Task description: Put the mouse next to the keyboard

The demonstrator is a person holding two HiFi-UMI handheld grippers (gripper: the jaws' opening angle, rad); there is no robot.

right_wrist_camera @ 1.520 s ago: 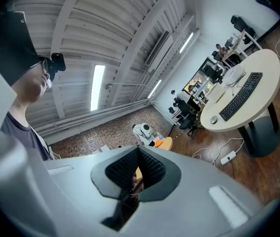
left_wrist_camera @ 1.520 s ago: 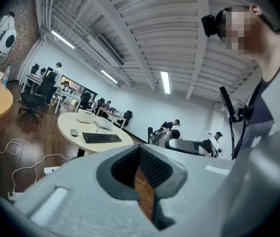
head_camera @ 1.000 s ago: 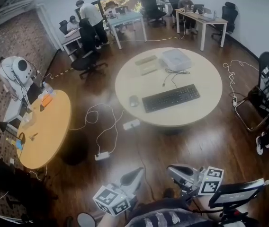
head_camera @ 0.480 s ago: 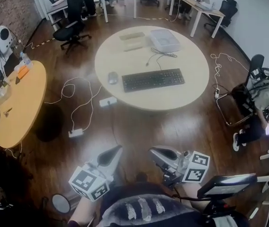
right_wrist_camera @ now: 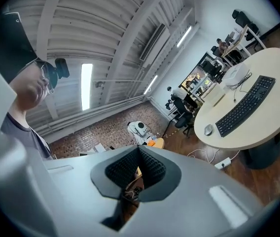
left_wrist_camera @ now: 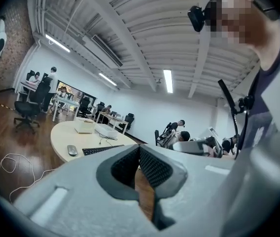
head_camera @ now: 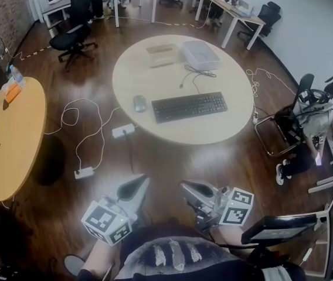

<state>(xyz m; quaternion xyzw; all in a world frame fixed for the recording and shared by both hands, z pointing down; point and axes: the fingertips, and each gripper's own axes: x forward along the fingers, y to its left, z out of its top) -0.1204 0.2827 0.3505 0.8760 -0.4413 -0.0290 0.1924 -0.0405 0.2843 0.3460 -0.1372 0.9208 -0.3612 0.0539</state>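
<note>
Round table point(head_camera: 213, 130) holds mouse point(head_camera: 139, 103) near keyboard point(head_camera: 190, 106).

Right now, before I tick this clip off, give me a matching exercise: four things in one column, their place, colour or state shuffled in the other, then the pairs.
Things:
1. mouse
2. keyboard
3. power strip
4. left gripper

Place, colour or state:
A. on the wooden floor, beside the round table
B. shut, nothing between its jaws
C. black, near the middle of the round table
D. grey, near the round table's left edge

Pairs: 1-D, 2-C, 3-A, 4-B
</note>
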